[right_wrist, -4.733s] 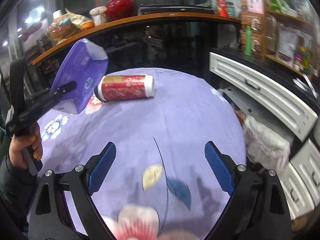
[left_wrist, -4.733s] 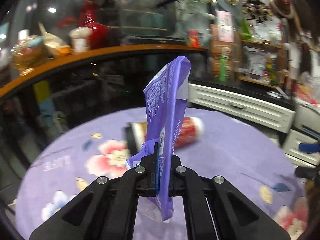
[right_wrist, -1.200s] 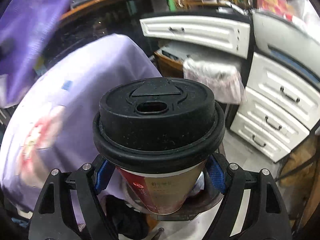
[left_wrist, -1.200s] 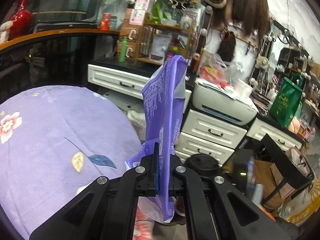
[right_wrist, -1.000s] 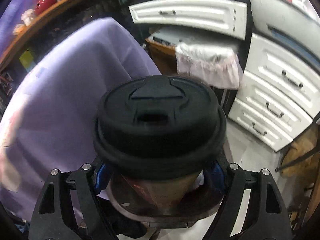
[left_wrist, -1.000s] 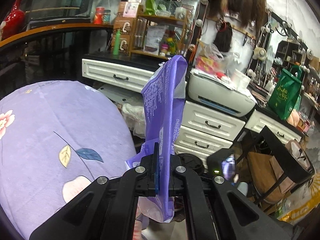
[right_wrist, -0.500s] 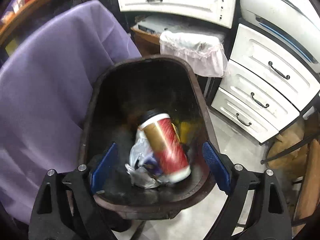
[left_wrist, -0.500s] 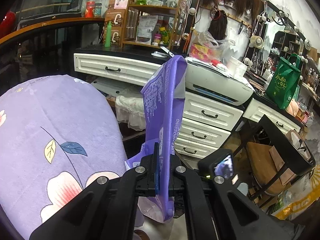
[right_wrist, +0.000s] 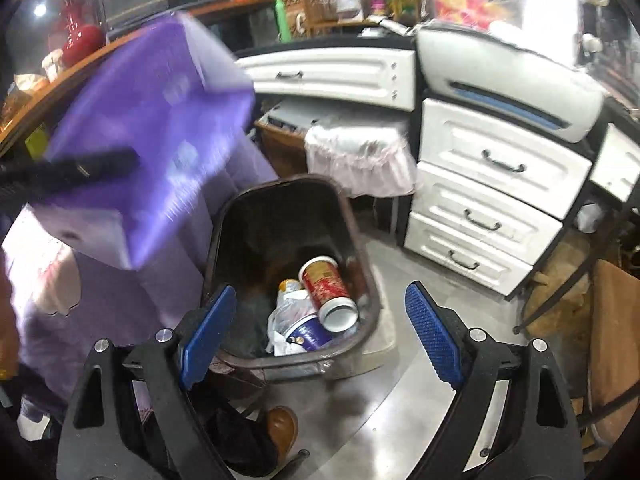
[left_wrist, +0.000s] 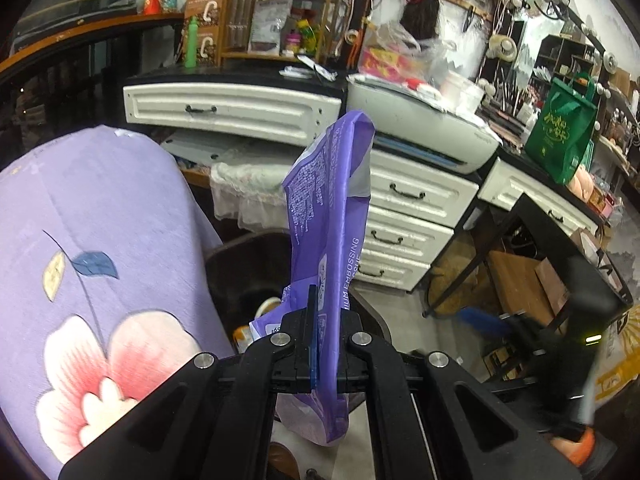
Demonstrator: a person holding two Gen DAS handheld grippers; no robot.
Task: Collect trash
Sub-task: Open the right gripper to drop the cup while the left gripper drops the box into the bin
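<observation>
My left claw [left_wrist: 325, 344] pinched the purple tissue wrapper [left_wrist: 332, 216] upright above the dark trash bin [right_wrist: 362, 276], beside the purple tablecloth's edge [left_wrist: 188, 216]. My right claw [right_wrist: 320, 336] gaped empty over the bin's near rim. Inside lay the red cup [right_wrist: 328, 292]. White drawers [right_wrist: 480, 200] stood behind the bin.

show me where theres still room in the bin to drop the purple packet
The far half of the bin, below its back rim, is bare and dark. The near half is crowded: the red cup, crumpled wrappers. The purple packet sits clamped in the left gripper.
</observation>
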